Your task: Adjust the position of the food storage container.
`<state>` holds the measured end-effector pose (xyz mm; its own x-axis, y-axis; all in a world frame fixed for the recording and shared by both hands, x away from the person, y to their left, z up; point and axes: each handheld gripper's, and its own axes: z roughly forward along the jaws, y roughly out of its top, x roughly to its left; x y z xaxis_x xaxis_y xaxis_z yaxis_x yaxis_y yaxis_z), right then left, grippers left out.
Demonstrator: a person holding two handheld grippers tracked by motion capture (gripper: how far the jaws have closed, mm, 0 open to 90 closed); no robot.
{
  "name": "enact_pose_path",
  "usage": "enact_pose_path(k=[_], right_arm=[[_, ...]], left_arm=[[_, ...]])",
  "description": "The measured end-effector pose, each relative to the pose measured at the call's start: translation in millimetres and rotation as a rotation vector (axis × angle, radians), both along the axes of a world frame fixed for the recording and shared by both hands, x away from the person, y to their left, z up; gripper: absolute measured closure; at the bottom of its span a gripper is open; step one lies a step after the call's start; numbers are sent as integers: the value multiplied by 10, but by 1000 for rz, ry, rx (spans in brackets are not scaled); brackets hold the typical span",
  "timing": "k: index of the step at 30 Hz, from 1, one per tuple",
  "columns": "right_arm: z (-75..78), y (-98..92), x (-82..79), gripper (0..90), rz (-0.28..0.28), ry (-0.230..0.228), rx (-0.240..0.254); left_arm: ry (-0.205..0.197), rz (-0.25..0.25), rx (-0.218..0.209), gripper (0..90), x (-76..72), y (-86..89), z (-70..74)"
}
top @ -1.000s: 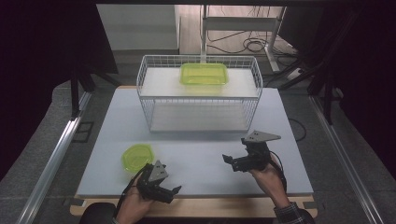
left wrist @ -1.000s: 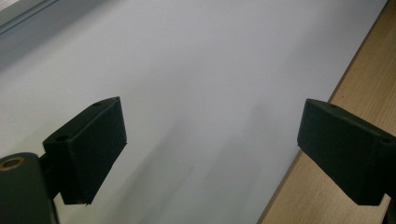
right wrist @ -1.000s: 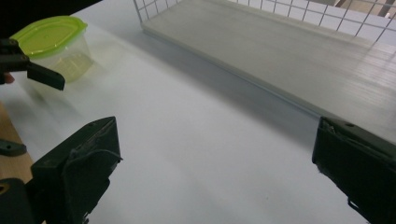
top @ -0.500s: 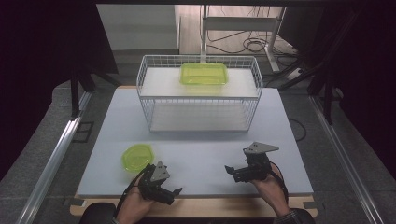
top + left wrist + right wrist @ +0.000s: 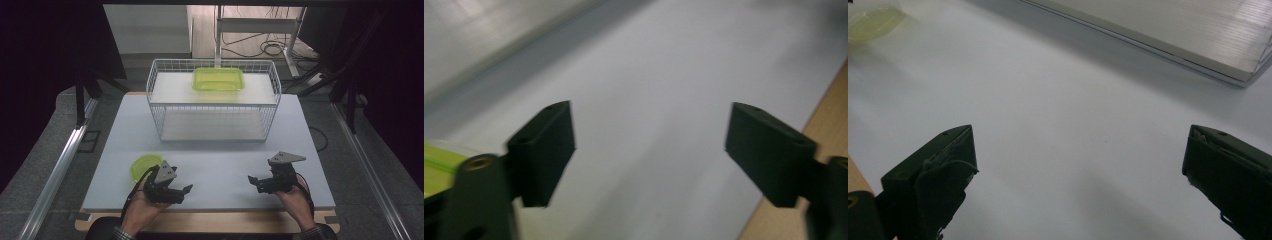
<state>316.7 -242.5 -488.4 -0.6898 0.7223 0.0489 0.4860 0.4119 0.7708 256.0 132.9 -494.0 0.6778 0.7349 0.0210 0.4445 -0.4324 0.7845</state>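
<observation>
A small round yellow-green bowl (image 5: pixel 144 165) lies on the white table (image 5: pixel 225 155) near the front left. My left gripper (image 5: pixel 186 194) hovers just right of it and points right. It is open, its jaws have just been closing, and only bare table lies between them (image 5: pixel 649 150). The bowl's rim (image 5: pixel 436 165) peeks in at that view's lower left. My right gripper (image 5: pixel 254 182) is at the front right, pointing left, open and empty (image 5: pixel 1078 170). The bowl (image 5: pixel 870 20) shows far off in the right gripper view. A rectangular yellow-green container (image 5: pixel 218 79) rests on top of the wire rack (image 5: pixel 215 114).
The wire rack stands at the back middle of the table, and its white base panel (image 5: pixel 1173 30) shows in the right gripper view. A wooden strip (image 5: pixel 210 220) edges the table's front. A metal rail (image 5: pixel 55 175) runs along the left, and cables (image 5: pixel 270 47) lie on the floor behind.
My right gripper has come down and closer to the front edge. My left gripper has lifted a little beside the bowl, with its jaws narrower than before.
</observation>
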Motion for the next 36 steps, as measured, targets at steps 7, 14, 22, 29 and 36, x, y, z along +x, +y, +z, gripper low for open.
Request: enact_pose_path(k=[7,14,22,29,36], right_arm=[[-34,-26,24,14,-9,11,-4],[-53,-59,38,20,-17,4,2],[-92,-109,70,24,-20,13,26],[-122,-85,71,25,-11,21,16],[-138,-66,66,27,-5,20,2]], left_arm=[[-19,59,-22,515,148,203,184],[-6,167,-57,820,282,499,242],[1,304,-40,900,307,989,152],[8,412,-2,900,228,1276,16],[34,441,30,900,164,1334,-111]])
